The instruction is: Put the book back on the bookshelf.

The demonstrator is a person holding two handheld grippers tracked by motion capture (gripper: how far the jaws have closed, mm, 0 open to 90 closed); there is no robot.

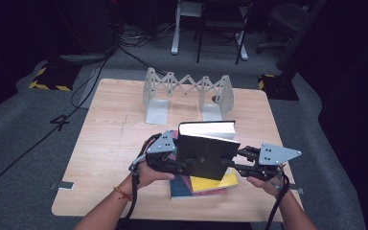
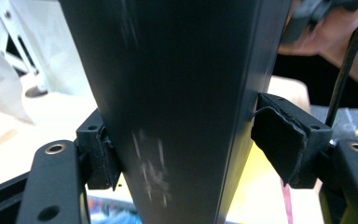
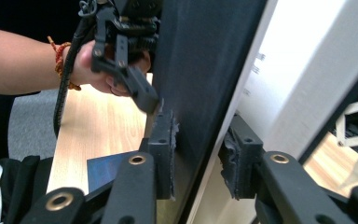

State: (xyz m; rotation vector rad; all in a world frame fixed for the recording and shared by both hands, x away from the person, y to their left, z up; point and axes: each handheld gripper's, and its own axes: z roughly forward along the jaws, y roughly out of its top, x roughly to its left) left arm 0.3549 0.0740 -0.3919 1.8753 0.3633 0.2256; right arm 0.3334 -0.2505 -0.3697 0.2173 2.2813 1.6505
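The black book (image 1: 206, 152) hides most of the yellow book (image 1: 215, 182) and the stack beneath it on the counter (image 1: 110, 143). In the left gripper view its top and bottom are cut off, and its cover markings are blurred. The left tool's (image 1: 184, 165) pads are hidden behind it in the high view.
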